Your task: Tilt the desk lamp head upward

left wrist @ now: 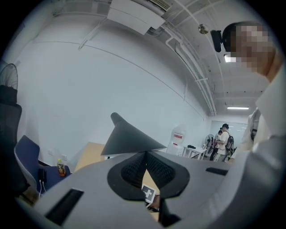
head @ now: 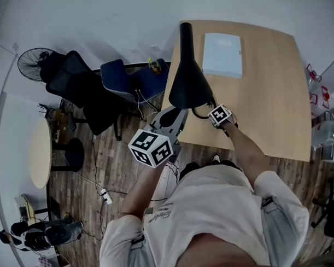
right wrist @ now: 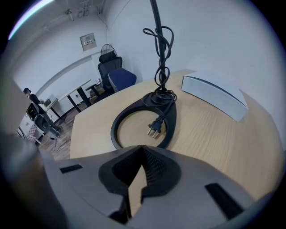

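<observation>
A black desk lamp stands on the wooden table (head: 270, 104). Its cone-shaped head (head: 188, 80) points down over the table's near left corner. In the left gripper view the head (left wrist: 129, 136) hangs just above and beyond my left gripper (left wrist: 146, 153), whose jaws are shut with nothing between them. That gripper (head: 171, 117) is held off the table's edge, below the head. My right gripper (right wrist: 142, 146) is also shut and empty, low over the table before the lamp's ring base (right wrist: 134, 120). The plug (right wrist: 154, 129) lies inside the ring, and the cable (right wrist: 161, 58) is wound on the stem.
A white box (head: 221, 54) lies at the back of the table. Left of the table stand a blue chair (head: 121, 77) and black office chairs (head: 80, 89), with a fan (head: 36, 61) and a round table (head: 39, 154) further left. People stand far off (left wrist: 223, 141).
</observation>
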Action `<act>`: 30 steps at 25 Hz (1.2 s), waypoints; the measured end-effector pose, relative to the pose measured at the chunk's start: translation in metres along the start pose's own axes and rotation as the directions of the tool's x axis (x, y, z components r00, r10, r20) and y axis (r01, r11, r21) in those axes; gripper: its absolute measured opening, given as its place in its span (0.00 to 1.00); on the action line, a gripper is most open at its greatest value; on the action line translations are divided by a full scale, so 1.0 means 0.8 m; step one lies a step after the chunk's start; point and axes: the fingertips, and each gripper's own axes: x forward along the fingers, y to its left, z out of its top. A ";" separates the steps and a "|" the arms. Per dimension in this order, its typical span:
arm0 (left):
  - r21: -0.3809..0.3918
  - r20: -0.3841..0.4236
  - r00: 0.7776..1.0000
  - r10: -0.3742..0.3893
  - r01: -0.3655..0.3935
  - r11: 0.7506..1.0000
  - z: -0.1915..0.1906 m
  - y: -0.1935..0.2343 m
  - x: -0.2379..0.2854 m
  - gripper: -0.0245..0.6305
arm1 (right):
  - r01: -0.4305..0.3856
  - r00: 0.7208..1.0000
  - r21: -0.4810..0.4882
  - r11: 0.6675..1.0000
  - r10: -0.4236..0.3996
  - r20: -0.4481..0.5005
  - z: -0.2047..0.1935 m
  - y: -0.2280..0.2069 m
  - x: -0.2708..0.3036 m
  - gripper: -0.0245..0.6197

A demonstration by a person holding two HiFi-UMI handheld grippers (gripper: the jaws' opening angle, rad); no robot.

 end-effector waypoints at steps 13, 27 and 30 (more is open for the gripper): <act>0.090 0.056 0.998 -0.002 -0.003 0.996 0.048 -0.012 -0.007 0.06 | 0.004 1.000 0.013 1.000 -0.004 0.008 -0.003 0.001 -0.002 0.03; 0.146 0.154 0.988 -0.020 -0.003 0.989 0.111 -0.028 -0.008 0.06 | 0.011 1.000 -0.021 1.000 -0.010 0.017 -0.003 0.004 -0.001 0.03; 0.168 0.166 0.986 -0.028 0.000 0.986 0.124 -0.028 -0.009 0.06 | 0.000 1.000 -0.018 1.000 0.000 0.014 -0.001 0.005 0.000 0.03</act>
